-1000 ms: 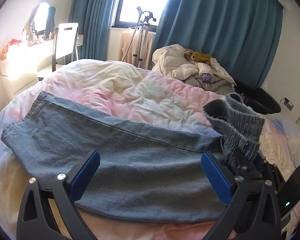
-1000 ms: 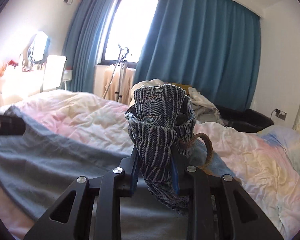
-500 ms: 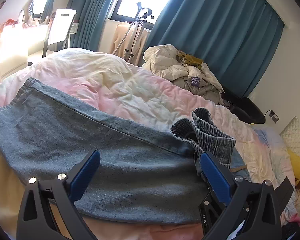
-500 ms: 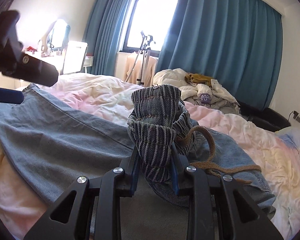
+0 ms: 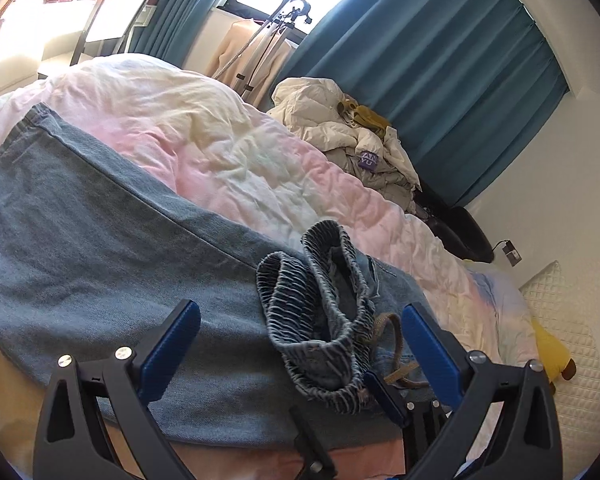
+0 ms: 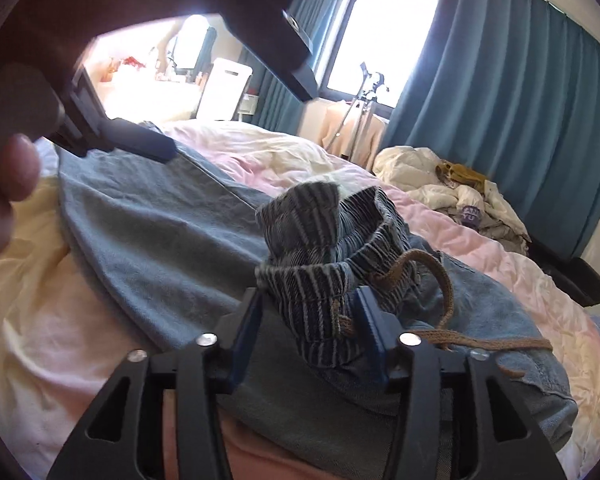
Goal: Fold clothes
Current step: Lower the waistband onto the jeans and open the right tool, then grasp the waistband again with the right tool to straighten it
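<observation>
Blue jeans [image 5: 100,248] lie flat across the bed, legs running to the left. Their elastic waistband [image 5: 320,320] is bunched up with a brown drawstring [image 6: 452,340] trailing right. My left gripper [image 5: 300,344] is open, hovering over the jeans with the waistband between its blue pads. My right gripper [image 6: 308,332] is shut on the waistband [image 6: 320,272], holding it low over the jeans [image 6: 160,240]. The left gripper's body crosses the upper left of the right wrist view.
The bed has a pink and cream duvet [image 5: 220,152]. A pile of cream clothes [image 5: 340,132] lies at its far side. Teal curtains [image 5: 440,60], a tripod stand [image 5: 272,28] and a white chair [image 5: 116,8] stand behind. A yellow toy [image 5: 552,352] lies at right.
My right gripper has lowered the bunched waistband down and left onto the jeans. My left gripper has moved right, so the waistband now sits between its open fingers.
</observation>
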A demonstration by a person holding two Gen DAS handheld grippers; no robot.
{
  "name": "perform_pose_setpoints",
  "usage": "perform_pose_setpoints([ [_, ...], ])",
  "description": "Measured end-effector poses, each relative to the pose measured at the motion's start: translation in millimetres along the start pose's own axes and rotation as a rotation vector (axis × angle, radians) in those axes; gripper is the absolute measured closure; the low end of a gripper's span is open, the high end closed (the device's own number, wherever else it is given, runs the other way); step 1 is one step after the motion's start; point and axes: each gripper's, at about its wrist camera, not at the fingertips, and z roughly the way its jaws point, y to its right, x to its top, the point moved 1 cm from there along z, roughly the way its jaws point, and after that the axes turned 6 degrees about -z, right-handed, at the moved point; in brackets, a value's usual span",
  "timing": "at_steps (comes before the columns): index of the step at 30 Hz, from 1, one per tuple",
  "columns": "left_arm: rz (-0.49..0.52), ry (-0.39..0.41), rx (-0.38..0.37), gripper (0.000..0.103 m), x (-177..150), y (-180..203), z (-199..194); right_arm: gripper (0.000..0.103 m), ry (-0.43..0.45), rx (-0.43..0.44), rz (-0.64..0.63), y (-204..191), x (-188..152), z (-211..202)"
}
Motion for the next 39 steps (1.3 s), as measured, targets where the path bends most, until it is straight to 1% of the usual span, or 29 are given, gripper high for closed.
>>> perform_pose_setpoints([
  [1,-0.007,-0.006,-0.011,0.002,0,-1,2,0.028,0.007,0.014,-0.012,-2,1,-4],
  [4,-0.028,-0.025,-0.041,0.002,-1,-3,6,0.028,0.036,0.036,-0.019,-2,0,-23],
  [5,-0.030,-0.028,-0.039,0.002,-1,-4,7,0.028,0.041,0.046,-0.009,1,0,-29],
  [7,-0.034,-0.033,-0.035,0.002,-1,-5,8,0.028,0.038,0.071,0.074,18,1,-39],
  [9,-0.015,-0.032,-0.026,0.002,-2,-4,9,0.029,0.045,0.084,0.200,46,3,-47],
  [11,0.002,-0.035,-0.034,0.002,-3,-1,10,0.029,0.049,0.090,0.328,76,3,-52],
  [14,0.050,-0.036,-0.061,0.002,-6,9,12,0.031,-0.002,0.101,0.484,114,-5,-40],
  [15,0.072,-0.032,-0.066,0.002,-7,13,13,0.033,-0.028,0.108,0.526,123,-9,-34],
  [16,0.094,-0.028,-0.072,0.002,-9,17,14,0.037,-0.054,0.105,0.562,131,-14,-29],
  [17,0.115,-0.026,-0.082,0.002,-11,21,14,0.038,-0.078,0.089,0.587,138,-18,-25],
  [20,0.188,-0.027,-0.106,0.002,-17,35,17,0.038,-0.116,0.041,0.636,156,-26,-22],
  [21,0.220,-0.028,-0.102,0.002,-20,40,19,0.038,-0.123,0.024,0.649,163,-28,-22],
  [24,0.323,-0.033,-0.056,0.003,-31,54,28,0.038,-0.145,-0.016,0.690,182,-34,-22],
  [25,0.349,-0.040,-0.048,0.004,-35,57,32,0.039,-0.153,-0.044,0.693,188,-37,-22],
  [27,0.387,-0.055,-0.038,0.005,-41,63,37,0.039,-0.161,-0.113,0.681,201,-39,-28],
  [28,0.402,-0.052,-0.022,0.005,-43,64,38,0.039,-0.165,-0.139,0.680,208,-40,-32],
  [30,0.417,-0.056,-0.004,0.005,-44,65,40,0.038,-0.193,-0.163,0.694,223,-43,-38],
  [32,0.419,-0.079,0.015,0.005,-44,63,44,0.038,-0.213,-0.122,0.731,234,-49,-45],
  [34,0.427,-0.129,0.068,0.007,-48,59,54,0.038,-0.229,-0.084,0.769,240,-56,-50],
  [36,0.424,-0.168,0.088,0.007,-52,54,62,0.038,-0.244,-0.052,0.803,244,-62,-54],
  [39,0.420,-0.215,0.107,0.007,-60,47,72,0.038,-0.260,-0.029,0.815,242,-65,-48],
])
